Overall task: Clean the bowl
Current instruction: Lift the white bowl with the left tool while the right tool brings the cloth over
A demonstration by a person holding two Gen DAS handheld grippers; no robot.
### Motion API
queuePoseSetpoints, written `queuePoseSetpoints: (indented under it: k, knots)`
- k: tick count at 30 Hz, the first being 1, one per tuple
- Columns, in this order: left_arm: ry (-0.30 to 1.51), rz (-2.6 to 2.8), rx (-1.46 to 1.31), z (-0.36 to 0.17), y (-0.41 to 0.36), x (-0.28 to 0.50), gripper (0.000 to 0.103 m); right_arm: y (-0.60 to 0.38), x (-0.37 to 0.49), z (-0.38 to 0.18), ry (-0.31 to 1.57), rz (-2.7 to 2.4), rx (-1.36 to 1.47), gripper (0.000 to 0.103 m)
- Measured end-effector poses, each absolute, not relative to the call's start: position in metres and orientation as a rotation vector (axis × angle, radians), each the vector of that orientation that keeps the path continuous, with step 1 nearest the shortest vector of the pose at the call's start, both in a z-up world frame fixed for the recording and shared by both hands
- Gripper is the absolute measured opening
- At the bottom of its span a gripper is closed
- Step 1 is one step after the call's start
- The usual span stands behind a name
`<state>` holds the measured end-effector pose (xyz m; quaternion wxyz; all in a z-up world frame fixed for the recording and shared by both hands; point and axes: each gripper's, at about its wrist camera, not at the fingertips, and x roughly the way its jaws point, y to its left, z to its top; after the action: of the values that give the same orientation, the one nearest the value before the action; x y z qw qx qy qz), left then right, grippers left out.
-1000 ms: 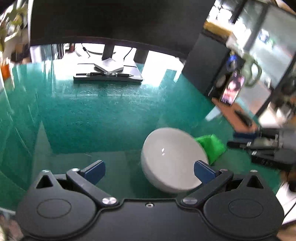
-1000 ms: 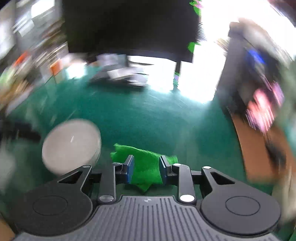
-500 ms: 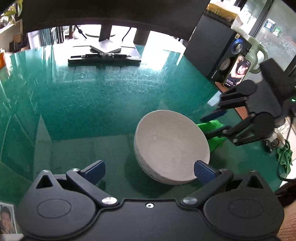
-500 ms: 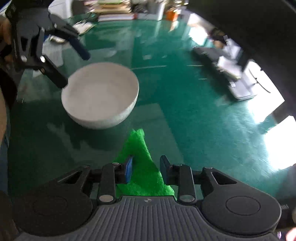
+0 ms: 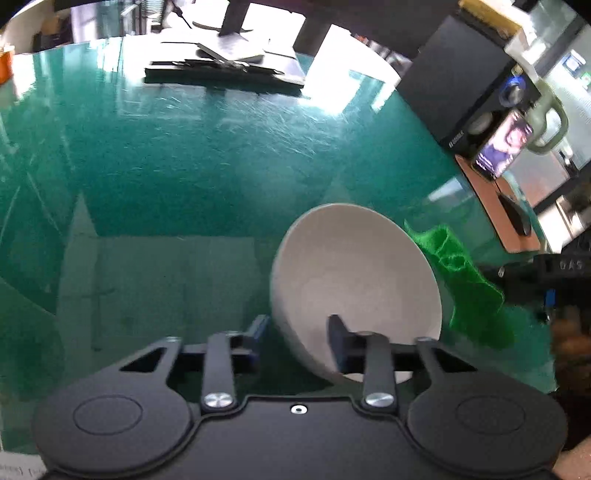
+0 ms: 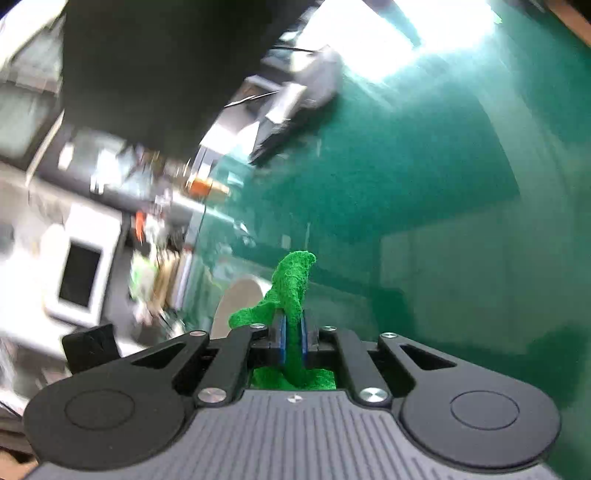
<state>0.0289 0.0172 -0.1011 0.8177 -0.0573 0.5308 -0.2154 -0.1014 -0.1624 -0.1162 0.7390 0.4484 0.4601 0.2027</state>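
Keep closing the left hand-held gripper point(image 5: 297, 338) over the near rim of the white bowl point(image 5: 354, 280) tilted on the tabletop point(image 5: 184, 166), then steady it before wiping with the green cloth point(image 6: 293, 295) being pinched in the right hand-held gripper point(image 6: 291, 338), just right of the bowl.

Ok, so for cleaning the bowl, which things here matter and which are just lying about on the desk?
For the job:
- white bowl, its rim between the closing left gripper jaws
- green cloth, pinched in the closing right gripper

Just lying about:
- phone
- black speaker
- computer mouse
- monitor stand
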Motion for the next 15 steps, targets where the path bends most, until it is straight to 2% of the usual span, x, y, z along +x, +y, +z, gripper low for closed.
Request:
queuePoseSetpoints:
  k: [2, 4, 15]
  knots:
    - [1.129, -0.464, -0.098, -0.101, 0.015, 0.030, 0.029, -0.172, -0.120, -0.137, 0.999, 0.367, 1.170, 0.007]
    - [1.127, -0.467, -0.077, -0.101, 0.013, 0.031, 0.029, -0.179, -0.123, -0.149, 1.007, 0.310, 1.223, 0.008]
    - [1.115, -0.448, -0.020, -0.098, 0.006, 0.026, 0.031, -0.149, -0.052, -0.147, 1.017, 0.376, 1.173, 0.009]
